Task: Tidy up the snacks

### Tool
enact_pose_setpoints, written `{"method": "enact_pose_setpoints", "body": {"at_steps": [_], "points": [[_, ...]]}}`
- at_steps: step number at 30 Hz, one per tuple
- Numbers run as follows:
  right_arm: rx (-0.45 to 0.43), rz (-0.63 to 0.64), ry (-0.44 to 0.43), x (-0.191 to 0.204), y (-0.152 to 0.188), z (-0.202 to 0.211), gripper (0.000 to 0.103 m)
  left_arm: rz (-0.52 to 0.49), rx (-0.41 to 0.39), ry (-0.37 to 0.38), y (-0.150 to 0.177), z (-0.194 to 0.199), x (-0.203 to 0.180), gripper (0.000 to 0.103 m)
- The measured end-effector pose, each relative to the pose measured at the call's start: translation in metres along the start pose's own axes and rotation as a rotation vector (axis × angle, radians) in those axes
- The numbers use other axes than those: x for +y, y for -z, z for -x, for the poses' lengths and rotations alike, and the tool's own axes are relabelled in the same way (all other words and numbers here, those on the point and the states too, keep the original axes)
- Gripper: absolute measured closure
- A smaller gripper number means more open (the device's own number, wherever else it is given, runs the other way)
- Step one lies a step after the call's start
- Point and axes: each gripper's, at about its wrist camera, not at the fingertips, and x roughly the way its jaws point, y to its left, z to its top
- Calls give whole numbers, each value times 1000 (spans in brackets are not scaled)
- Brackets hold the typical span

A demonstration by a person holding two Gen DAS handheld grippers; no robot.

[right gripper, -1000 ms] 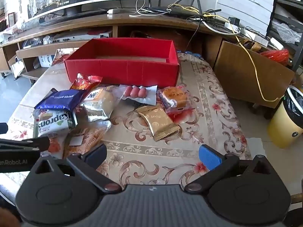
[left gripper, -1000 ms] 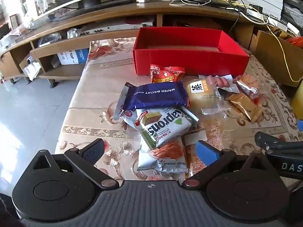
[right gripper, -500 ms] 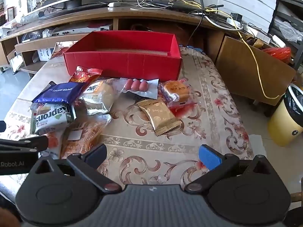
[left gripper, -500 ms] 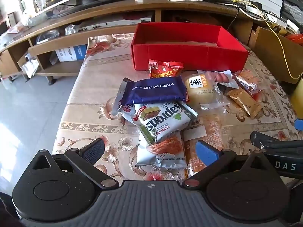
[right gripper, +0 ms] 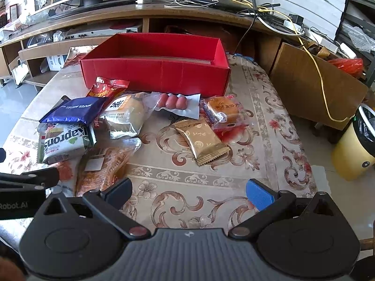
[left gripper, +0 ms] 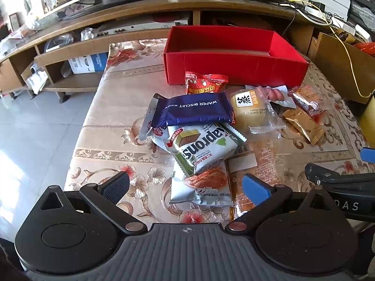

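Left gripper: spread wide, gripping nothing
Right gripper: likewise spread, empty
Ahead of left gripper: "Kaprons" wafer pack
Beyond it: blue "WAFER BISCUIT" pack

From my left claw's camera, upside down: "WAFER BISCUIT" in white on the dark blue packet, and "Kaprons" in big green letters on the white-green wafer pack lying partly under it. The other gripper's arm at my right edge shows "DAS"; seen from my right claw, my left one's arm reads "Robot.AI". The bun wrapper carries a white square label with a large dark Chinese character, and the red bag has yellow Chinese lettering; smaller print on both is too fine to read.
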Motion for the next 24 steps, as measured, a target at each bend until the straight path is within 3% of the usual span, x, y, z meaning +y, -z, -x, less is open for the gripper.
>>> {"method": "enact_pose_setpoints", "body": {"at_steps": [24], "points": [[46, 18, -28, 17, -5, -12, 12, 30, 24, -11, 2, -4, 12, 0]]}}
